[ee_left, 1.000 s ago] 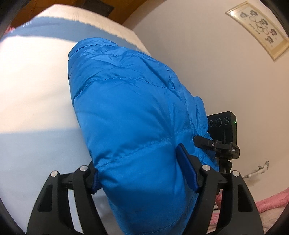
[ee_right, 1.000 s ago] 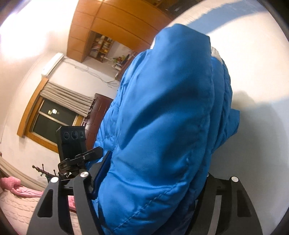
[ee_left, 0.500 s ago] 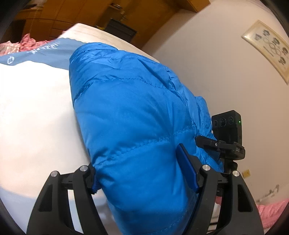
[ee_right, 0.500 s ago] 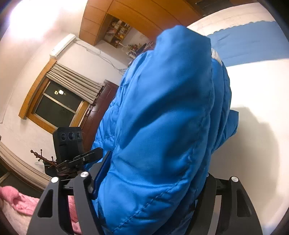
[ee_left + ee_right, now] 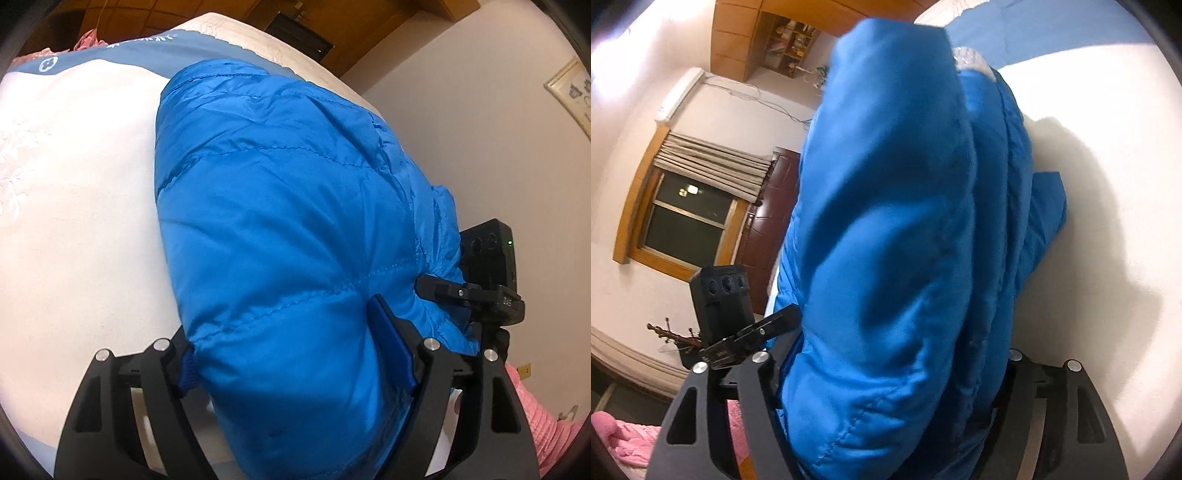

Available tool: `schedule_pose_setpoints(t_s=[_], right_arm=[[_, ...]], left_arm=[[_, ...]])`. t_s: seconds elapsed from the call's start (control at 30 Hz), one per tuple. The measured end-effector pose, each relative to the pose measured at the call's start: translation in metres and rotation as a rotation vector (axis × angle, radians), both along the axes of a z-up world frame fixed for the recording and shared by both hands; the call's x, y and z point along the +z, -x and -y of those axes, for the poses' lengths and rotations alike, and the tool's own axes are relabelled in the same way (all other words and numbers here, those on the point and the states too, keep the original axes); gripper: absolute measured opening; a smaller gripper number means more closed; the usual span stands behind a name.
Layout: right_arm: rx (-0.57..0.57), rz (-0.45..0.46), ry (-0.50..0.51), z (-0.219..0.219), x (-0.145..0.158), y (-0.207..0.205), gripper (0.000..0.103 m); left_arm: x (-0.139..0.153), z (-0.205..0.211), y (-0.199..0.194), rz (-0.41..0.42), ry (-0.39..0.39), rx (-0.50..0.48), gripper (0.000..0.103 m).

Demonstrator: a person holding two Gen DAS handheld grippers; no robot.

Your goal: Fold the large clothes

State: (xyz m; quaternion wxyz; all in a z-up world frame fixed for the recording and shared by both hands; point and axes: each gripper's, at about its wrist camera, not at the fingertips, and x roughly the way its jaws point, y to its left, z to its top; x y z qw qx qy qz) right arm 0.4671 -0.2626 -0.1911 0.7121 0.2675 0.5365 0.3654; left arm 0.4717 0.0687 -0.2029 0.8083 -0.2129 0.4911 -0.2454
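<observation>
The bright blue quilted puffer jacket (image 5: 295,229) hung as a thick folded bundle above the white bed sheet with the blue border (image 5: 74,221), gripped at both ends. The left claw (image 5: 295,354) stood wide, its blue pads (image 5: 391,343) pressing on the jacket's padded edge; its jaws had just been opening, with the jacket between them. The right claw (image 5: 886,384) likewise stood wide around the same jacket (image 5: 886,221), which filled the gap; its jaws had just been opening too.
</observation>
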Motion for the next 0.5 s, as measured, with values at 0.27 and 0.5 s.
schedule_pose_setpoints(t_s=[0.27,0.5], right_arm=[[-0.033,0.016,0.085,0.010,0.034,0.035,0.087],[-0.034,0.105,0.196,0.021,0.066,0.102,0.087]], left_arm=[[0.028,0.000,0.015,-0.012,-0.051,0.021,0.082],[0.048,-0.001,0.064,0.046,-0.154,0.034,0.083]])
